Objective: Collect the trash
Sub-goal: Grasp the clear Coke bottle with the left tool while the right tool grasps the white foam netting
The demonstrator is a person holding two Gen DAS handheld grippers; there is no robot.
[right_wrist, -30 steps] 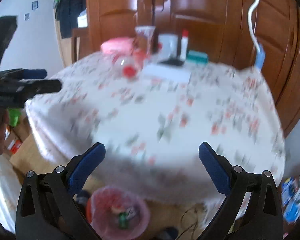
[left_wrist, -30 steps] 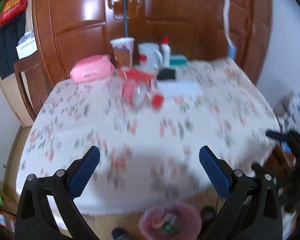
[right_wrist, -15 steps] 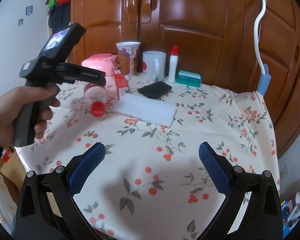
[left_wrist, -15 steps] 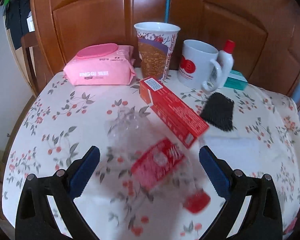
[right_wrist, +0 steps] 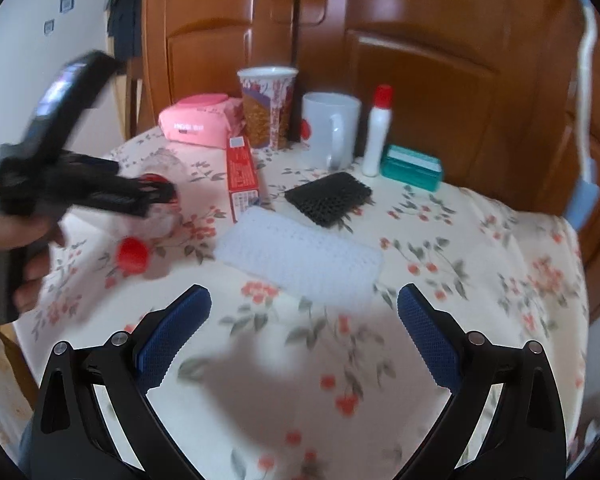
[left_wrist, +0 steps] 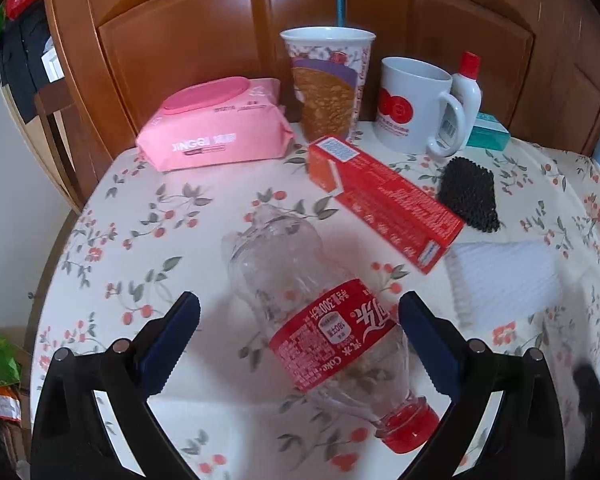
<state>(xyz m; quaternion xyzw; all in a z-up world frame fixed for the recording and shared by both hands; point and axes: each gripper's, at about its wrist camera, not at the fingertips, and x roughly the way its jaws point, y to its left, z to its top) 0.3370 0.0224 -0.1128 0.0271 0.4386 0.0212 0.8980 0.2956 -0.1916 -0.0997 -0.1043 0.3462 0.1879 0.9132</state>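
**Left jaws astride an empty bottle: risks at the moment of closing**

My left gripper (left_wrist: 298, 320) stands released, its blue pads on either side of the empty plastic bottle (left_wrist: 320, 312), neither one clearly touching it. The bottle lies on its side on the floral tablecloth (left_wrist: 140, 216), red cap (left_wrist: 410, 430) toward me, label band between my pads. My right gripper (right_wrist: 304, 324) is also spread wide, holding nothing, above bare cloth short of the white foam sheet (right_wrist: 300, 260).

Likely faults, as I judge them: the bottle is round, light and thin-walled, so an off-centre squeeze may roll it away, or crumple it and let it pop free. Its base lies near the red carton (left_wrist: 384, 204); a push forward could shove that carton into the paper cup (left_wrist: 328, 84) and mug (left_wrist: 412, 108) behind.
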